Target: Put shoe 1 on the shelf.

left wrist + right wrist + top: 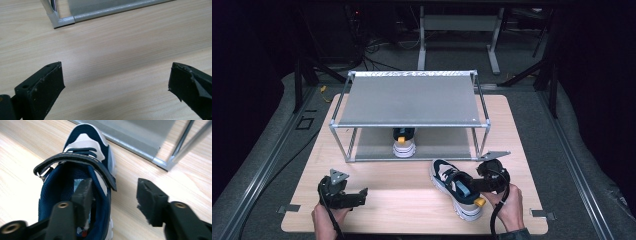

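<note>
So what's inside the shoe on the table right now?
One jaw of the right gripper sits inside the navy shoe; the other jaw is outside, and nothing is clamped. The toe end under the strap is hidden.

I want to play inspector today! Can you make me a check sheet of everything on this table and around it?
Surface: light wooden table, bare in front of the left gripper.
Job's things: navy and white sneaker lying on the table near the right gripper; second sneaker on the lower shelf of the metal shoe rack.
Clutter: nothing seen.
Grippers: left gripper open, holding nothing; right gripper open, one jaw inside the sneaker's opening, the other outside it.
Cables: black cable trailing from the right gripper; more cables on the floor behind the rack.
Surroundings: dark room, grey floor, metal frame legs at the back.
</note>
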Motion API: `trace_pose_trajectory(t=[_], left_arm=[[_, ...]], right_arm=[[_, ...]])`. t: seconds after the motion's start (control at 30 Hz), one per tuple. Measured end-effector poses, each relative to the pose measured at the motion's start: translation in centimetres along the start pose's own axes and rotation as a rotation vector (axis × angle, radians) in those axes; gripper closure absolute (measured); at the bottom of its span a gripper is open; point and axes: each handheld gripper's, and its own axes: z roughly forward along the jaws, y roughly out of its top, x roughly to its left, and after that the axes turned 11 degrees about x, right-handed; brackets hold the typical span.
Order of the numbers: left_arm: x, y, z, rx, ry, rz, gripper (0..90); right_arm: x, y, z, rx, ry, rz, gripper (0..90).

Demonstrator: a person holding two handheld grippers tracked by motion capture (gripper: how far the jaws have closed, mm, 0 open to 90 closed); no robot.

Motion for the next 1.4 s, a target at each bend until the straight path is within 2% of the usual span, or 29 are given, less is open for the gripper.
trace_pose_trajectory(t=[0.03,0.13,0.2,0.23,0.27,0.37,0.47,0.57,0.7,0.87,0.97,1.2,1.4], left_arm=[[0.0,0.0,0.0,-0.001,-0.001,0.000,0.0],[-0.1,0.0,-0.2,-0.003,-0.003,0.003,0.0],[-0.1,0.1,-0.2,-0.006,-0.006,0.002,0.0],[-0.1,0.1,-0.2,-0.006,-0.004,0.002,0.0],[-0.2,0.1,-0.2,-0.006,-0.006,0.005,0.0],[-0.3,0.1,-0.2,-0.005,-0.006,0.007,0.0],[-0.3,0.0,-0.3,0.001,-0.006,0.007,0.0],[-0.3,-0.1,-0.4,0.000,-0.003,0.007,0.0],[-0.1,-0.3,-0.5,0.000,-0.001,0.005,0.0],[0.0,-0.4,-0.4,0.001,-0.002,0.006,0.0],[-0.1,-0.4,-0.4,-0.004,-0.005,0.006,0.0],[-0.1,-0.4,-0.3,-0.006,-0.006,0.006,0.0],[0.0,-0.5,-0.4,-0.010,-0.007,0.003,0.0]], right_arm=[[0.0,-0.1,-0.2,0.000,-0.012,0.010,42.0],[0.1,-0.4,-0.9,0.002,0.004,0.023,29.0],[0.2,-0.5,-1.1,-0.001,0.014,0.022,27.5],[0.6,-0.7,-1.6,-0.005,0.029,0.022,19.8],[0.7,-0.8,-1.6,0.005,0.031,0.019,18.1],[1.3,-1.0,-1.7,0.009,0.042,0.013,14.6],[2.1,-1.5,-1.2,0.040,0.056,-0.001,3.6],[2.5,-1.9,-0.6,0.056,0.060,-0.013,1.2],[2.9,-2.4,0.5,0.085,0.069,-0.017,0.0],[3.1,-2.5,1.1,0.095,0.064,-0.023,1.8],[3.2,-2.6,1.6,0.098,0.039,-0.026,6.8],[3.5,-2.7,2.2,0.098,0.028,-0.033,16.7],[3.5,-2.8,2.4,0.098,0.032,-0.028,18.2]])
